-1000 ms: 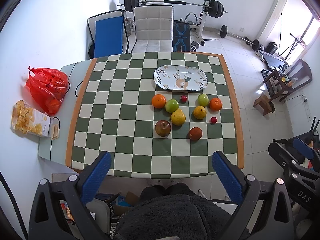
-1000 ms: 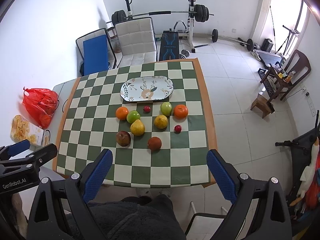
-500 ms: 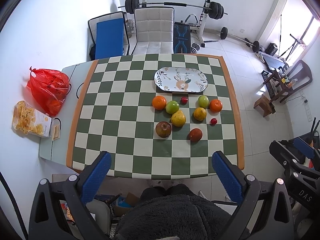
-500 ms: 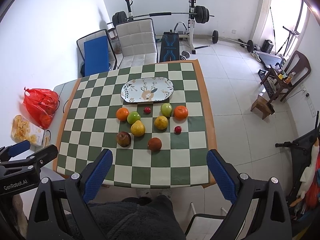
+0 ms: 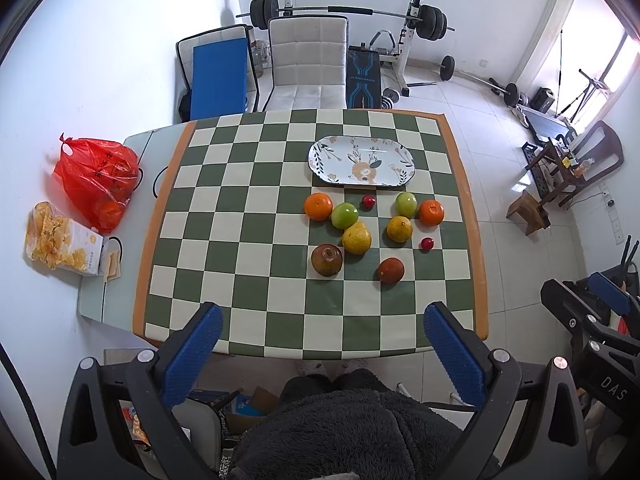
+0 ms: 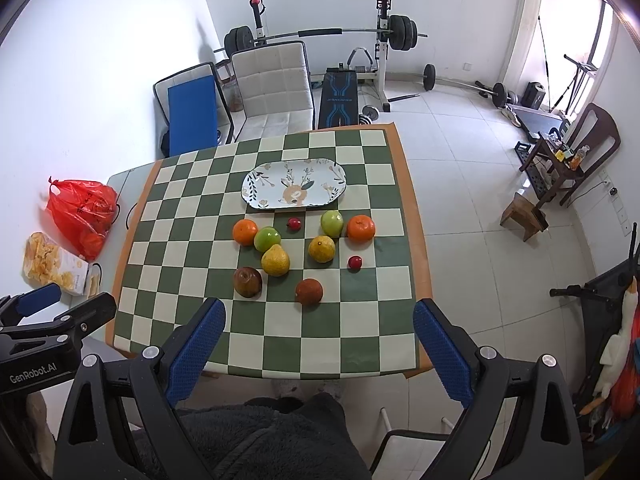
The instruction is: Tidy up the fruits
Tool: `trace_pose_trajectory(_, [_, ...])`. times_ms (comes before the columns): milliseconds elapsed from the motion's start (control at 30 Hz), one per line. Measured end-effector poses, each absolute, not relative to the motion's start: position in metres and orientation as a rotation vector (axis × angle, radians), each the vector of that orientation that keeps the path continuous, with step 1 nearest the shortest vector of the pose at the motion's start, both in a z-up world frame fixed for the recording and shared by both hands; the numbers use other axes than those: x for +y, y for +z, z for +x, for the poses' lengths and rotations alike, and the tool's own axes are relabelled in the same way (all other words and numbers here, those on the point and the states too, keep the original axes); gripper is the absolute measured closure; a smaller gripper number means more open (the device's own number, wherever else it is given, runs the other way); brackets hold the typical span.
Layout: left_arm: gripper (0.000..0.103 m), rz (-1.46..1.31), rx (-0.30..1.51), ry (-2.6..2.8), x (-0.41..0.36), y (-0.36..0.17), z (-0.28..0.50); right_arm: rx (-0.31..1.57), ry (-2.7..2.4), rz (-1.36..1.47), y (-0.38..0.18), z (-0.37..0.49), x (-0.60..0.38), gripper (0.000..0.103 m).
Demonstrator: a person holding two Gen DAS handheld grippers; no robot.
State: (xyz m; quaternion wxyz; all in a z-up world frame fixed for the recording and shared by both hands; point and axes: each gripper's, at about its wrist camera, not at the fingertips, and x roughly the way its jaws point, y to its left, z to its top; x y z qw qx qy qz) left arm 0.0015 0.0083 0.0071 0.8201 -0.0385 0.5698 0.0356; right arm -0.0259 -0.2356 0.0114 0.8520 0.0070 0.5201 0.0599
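Several fruits lie on the green-and-white checkered table [image 5: 248,264]: two oranges [image 5: 318,206], two green apples [image 5: 344,215], a yellow pear [image 5: 356,238], a brown fruit [image 5: 327,260], a red-brown fruit [image 5: 391,270] and two small red fruits [image 5: 427,243]. An empty oval patterned plate [image 5: 362,161] lies behind them; it also shows in the right wrist view [image 6: 294,190]. My left gripper [image 5: 324,354] is open and empty, high above the near table edge. My right gripper [image 6: 318,346] is open and empty, likewise above the near edge.
A red plastic bag [image 5: 96,176] and a snack box [image 5: 60,244] sit on a side surface at the left. Chairs [image 5: 306,64] and a weight bench [image 5: 360,20] stand behind the table. A stool [image 5: 528,212] is on the right. My dark-clad lap is below.
Both views have shifted only slightly; the table appears a little lower in the frame. The fruits and plate have not moved. Both grippers stay open.
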Motion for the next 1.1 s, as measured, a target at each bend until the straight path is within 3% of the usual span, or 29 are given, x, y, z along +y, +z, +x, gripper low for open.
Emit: trace_pose_trajectory(1100, [0.0,-0.082,1.205,0.075,0.0072,0.0095,0.0033,1.085,0.131,0.016,0.0139,-0.0266,-0.238,0.006])
